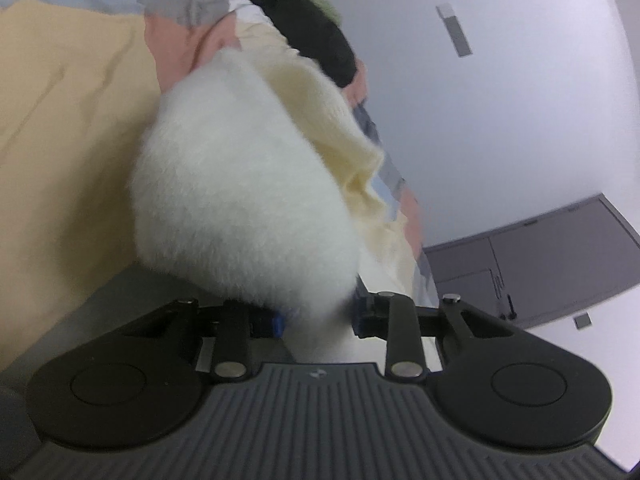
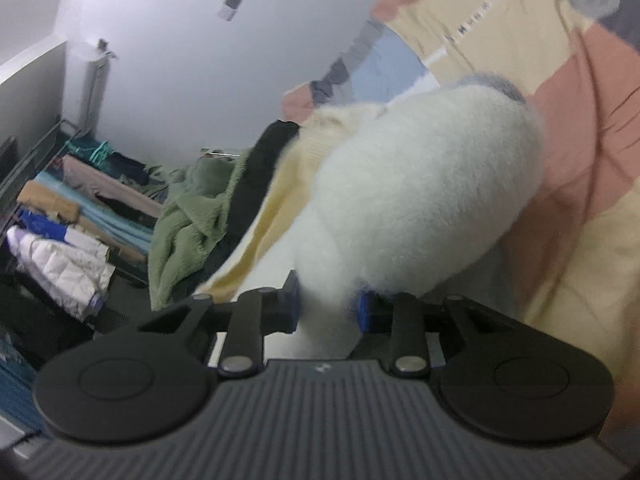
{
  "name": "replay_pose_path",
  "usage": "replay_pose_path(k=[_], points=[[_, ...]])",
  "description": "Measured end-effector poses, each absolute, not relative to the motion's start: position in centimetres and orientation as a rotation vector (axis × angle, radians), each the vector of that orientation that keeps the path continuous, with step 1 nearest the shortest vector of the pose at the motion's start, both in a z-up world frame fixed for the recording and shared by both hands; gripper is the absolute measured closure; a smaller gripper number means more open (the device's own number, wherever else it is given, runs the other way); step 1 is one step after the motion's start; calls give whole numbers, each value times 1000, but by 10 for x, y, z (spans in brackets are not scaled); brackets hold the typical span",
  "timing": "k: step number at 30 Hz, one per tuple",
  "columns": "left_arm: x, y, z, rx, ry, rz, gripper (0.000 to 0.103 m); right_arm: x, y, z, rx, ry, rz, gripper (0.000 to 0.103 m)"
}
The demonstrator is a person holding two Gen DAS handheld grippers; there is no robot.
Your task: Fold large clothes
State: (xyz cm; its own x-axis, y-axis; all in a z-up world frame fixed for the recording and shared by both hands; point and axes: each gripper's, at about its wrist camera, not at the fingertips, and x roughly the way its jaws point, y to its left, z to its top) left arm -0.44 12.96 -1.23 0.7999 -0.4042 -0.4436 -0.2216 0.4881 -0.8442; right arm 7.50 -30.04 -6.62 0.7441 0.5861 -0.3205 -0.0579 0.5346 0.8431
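Note:
A white fluffy garment [image 1: 244, 192] bulges just ahead of my left gripper [image 1: 318, 316], which is shut on a bunch of it between the blue pads. A cream knit part [image 1: 328, 120] of it lies behind. In the right wrist view the same white fluffy garment [image 2: 424, 196] fills the middle, and my right gripper [image 2: 328, 304] is shut on another bunch of it. The garment hangs over a bed with a patchwork cover [image 2: 560, 128] in yellow, pink, blue and grey.
A black garment [image 1: 312, 28] and a green fleece [image 2: 188, 216] lie on the bed beyond the white one. A rack of folded clothes [image 2: 72, 216] stands at the left in the right wrist view. A grey cabinet [image 1: 540, 264] stands by the white wall.

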Motion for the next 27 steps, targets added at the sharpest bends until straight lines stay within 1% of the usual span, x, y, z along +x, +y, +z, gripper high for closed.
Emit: replay_pose_path(k=[2, 4, 5, 6, 7, 8, 9, 11, 13, 14, 22, 24, 27], points=[[-7, 127, -14, -1075, 683, -122, 67, 66, -302, -63, 919, 608, 421, 73], [-3, 129, -21, -1077, 721, -125, 63, 70, -299, -66, 910, 618, 406, 72], [1, 131, -24, -1086, 739, -127, 59, 73, -298, -68, 908, 632, 397, 71], [4, 132, -26, -1102, 760, -134, 51, 77, -298, -70, 911, 651, 386, 70], [5, 135, -27, -1114, 771, -145, 48, 81, -297, -70, 914, 666, 378, 68], [4, 138, -27, -1127, 771, -159, 44, 84, -297, -71, 919, 679, 374, 65], [5, 140, -29, -1136, 768, -165, 43, 86, -296, -70, 925, 689, 373, 62], [10, 143, -24, -1129, 747, -182, 41, 90, -297, -68, 940, 693, 387, 48], [12, 143, -14, -1112, 716, -195, 40, 90, -298, -62, 963, 673, 410, 40], [14, 143, -10, -1104, 703, -201, 39, 90, -298, -58, 966, 659, 421, 38], [61, 141, 37, -928, 576, -268, 38, 132, -288, -18, 889, 561, 473, 38], [79, 137, 40, -831, 528, -248, 38, 150, -284, -13, 874, 540, 482, 38], [107, 131, 37, -709, 516, -194, 38, 182, -274, -10, 811, 515, 488, 38]])
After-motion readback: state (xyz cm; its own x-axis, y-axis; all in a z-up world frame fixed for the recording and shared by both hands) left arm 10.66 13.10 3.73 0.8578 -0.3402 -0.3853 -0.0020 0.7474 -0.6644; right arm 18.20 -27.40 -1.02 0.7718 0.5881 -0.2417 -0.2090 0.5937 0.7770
